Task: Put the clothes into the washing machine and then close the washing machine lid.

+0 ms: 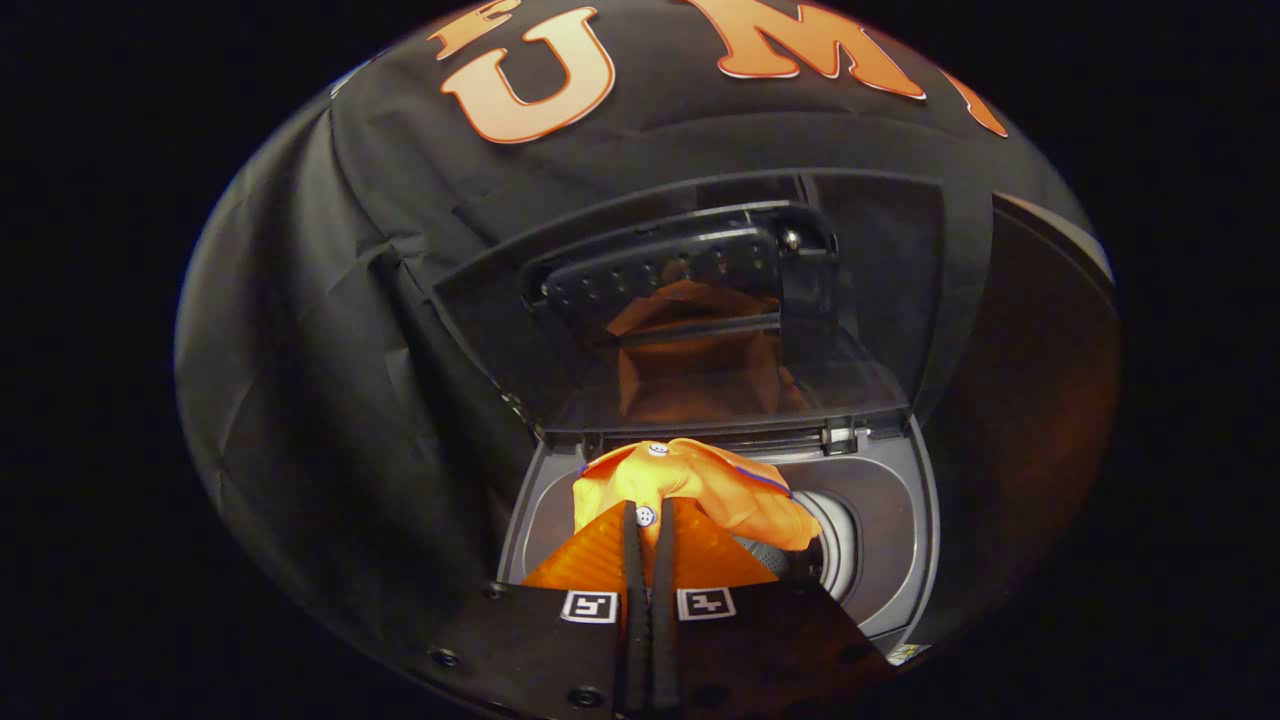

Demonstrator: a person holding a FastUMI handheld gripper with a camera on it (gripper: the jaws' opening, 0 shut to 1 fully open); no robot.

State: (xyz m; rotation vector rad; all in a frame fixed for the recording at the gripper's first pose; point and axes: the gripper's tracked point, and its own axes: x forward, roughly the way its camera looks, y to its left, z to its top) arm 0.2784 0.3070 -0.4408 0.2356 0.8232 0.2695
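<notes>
Black cloth wall [330, 300] drapes across the whole upper half of the frame, folds and creases running down the left side, and right in the centre stands the washing machine [890, 540], a grey top-loader seen from above. Its lid [880, 290] is up, tilted back against the cloth, a dark see-through panel with a dotted handle bar [660, 265] across its upper middle, and an orange reflection glows in the glass just below that bar. Down at lower centre, the fingers [649, 520] are pressed together, jaws nearly touching, and they are pinching the orange garment [700, 485], the cloth squeezed between both of them. A small white button [645, 516] on the fabric sits right at the fingertips, another shows at the top of the bundle. The garment bunches up just ahead of the fingers, spilling to the right with a thin dark trim line along one fold, and it hangs over the machine's opening. The pale drum rim [840, 540] curves into sight just right of the cloth, lower centre-right, with the grey top deck wrapping round it.
</notes>
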